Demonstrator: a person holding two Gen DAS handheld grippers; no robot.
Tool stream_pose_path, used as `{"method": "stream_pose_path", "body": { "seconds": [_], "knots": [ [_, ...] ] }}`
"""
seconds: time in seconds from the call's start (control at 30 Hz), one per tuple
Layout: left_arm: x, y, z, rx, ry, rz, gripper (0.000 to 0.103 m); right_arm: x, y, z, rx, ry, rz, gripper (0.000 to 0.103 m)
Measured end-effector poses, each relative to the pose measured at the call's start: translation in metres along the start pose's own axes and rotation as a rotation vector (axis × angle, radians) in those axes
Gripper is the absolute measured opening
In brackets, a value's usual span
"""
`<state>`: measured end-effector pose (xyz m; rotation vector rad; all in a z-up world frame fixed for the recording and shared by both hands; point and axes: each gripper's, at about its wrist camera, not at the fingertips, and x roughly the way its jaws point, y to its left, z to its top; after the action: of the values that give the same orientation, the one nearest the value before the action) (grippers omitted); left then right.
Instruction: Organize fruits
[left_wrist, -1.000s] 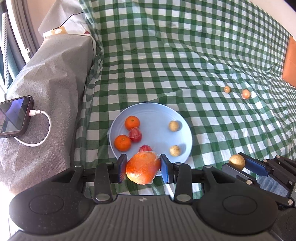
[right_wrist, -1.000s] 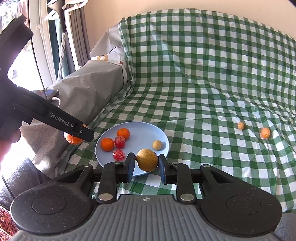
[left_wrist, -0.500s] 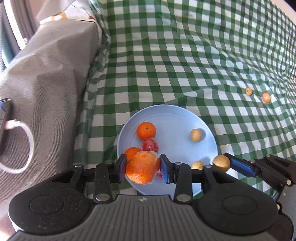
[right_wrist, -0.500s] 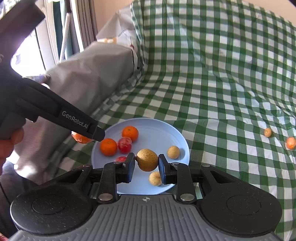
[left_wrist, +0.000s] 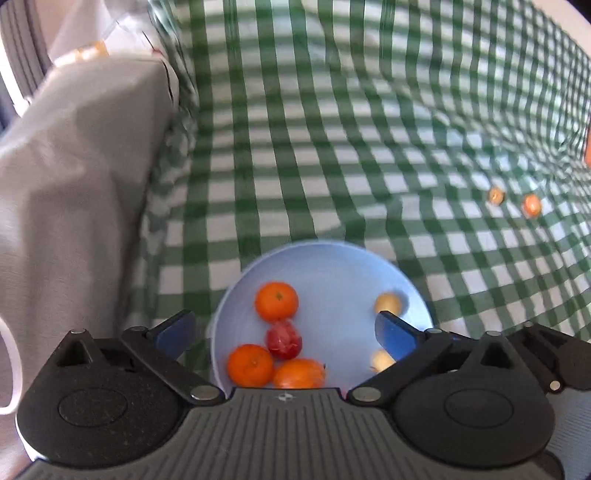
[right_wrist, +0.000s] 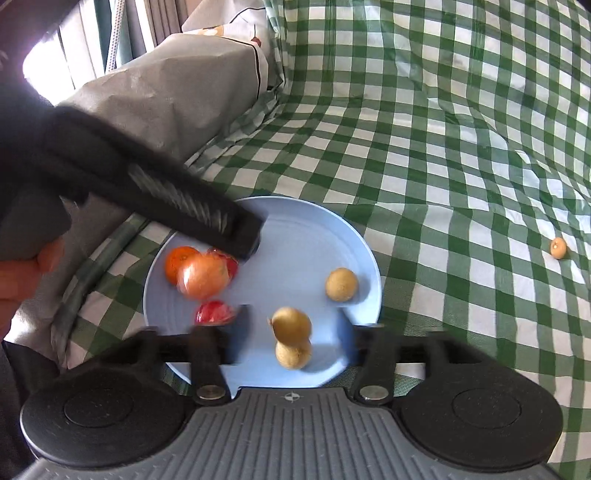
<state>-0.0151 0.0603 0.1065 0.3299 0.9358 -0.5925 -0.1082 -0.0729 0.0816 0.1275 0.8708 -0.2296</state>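
Note:
A light blue plate (left_wrist: 332, 273) (right_wrist: 306, 236) lies on the green checked cloth. It holds mandarins (left_wrist: 276, 301), red fruits (left_wrist: 283, 339) and small tan fruits (left_wrist: 388, 303) (right_wrist: 341, 284). My left gripper (left_wrist: 284, 332) is open above the plate; the large orange fruit (left_wrist: 299, 373) (right_wrist: 203, 275) is free of its jaws, low over the plate. My right gripper (right_wrist: 293, 332) is open, blurred; the tan fruit (right_wrist: 291, 325) sits loose between its jaws, just above another tan fruit (right_wrist: 291, 356).
Two small orange fruits (left_wrist: 495, 194) (left_wrist: 532, 205) lie far right on the cloth; one shows in the right wrist view (right_wrist: 558, 247). A grey covered block (left_wrist: 74, 184) (right_wrist: 166, 92) stands left of the plate.
Both grippers have opened over the plate and let go of their fruits: the large orange one from the left, the tan one from the right. Both moved closer to the plate.

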Motion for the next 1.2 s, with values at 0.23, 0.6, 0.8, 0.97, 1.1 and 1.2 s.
{"method": "stream_pose_path", "body": {
  "seconds": [0.23,0.6,0.8,0.97,1.1,1.2],
  "knots": [
    [-0.047,0.009,-0.035,-0.038,0.058,0.06,0.103,-0.057,0.0,-0.022,0.059,-0.001,0.002,0.091],
    [-0.118,0.004,-0.066,-0.08,0.023,0.094,0.103,-0.141,0.022,-0.054,0.032,-0.153,-0.059,0.098],
    [-0.152,-0.016,-0.07,-0.049,-0.065,0.085,0.103,-0.181,0.022,-0.063,0.005,-0.254,-0.101,0.102],
    [-0.166,-0.027,-0.084,-0.016,-0.094,0.082,0.103,-0.193,0.024,-0.068,0.021,-0.274,-0.124,0.102],
    [-0.173,-0.026,-0.09,-0.008,-0.1,0.098,0.103,-0.201,0.03,-0.07,0.007,-0.298,-0.134,0.102],
    [-0.173,-0.025,-0.09,-0.012,-0.091,0.088,0.103,-0.206,0.033,-0.07,-0.006,-0.309,-0.15,0.102]
  ]
}}
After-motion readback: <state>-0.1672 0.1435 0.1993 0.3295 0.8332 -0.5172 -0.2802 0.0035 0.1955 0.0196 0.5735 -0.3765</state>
